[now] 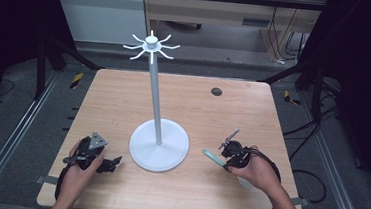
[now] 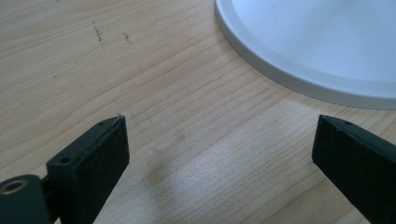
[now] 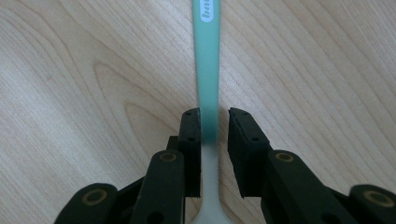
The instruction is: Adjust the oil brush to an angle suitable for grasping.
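One wooden table (image 1: 123, 104) is seen from above, with one white stand (image 1: 156, 107) at its centre: a round base, a thin pole and a crown of hooks on top. The left gripper (image 1: 112, 163) is held at about 8 o'clock from the base, its jaws spread wide over bare wood with nothing between them; the rim of the base (image 2: 299, 79) lies just beyond. The right gripper (image 1: 226, 161) is held at about 4 o'clock. One green toothbrush (image 3: 206, 70) lies on the table between its narrowly parted jaws; a small gap is visible at one side, so whether a firm grip has been made cannot be told. The step in hand is judged to be the grasp of the handle: the jaws are best closed squarely across it, level with the table, before any lift is begun
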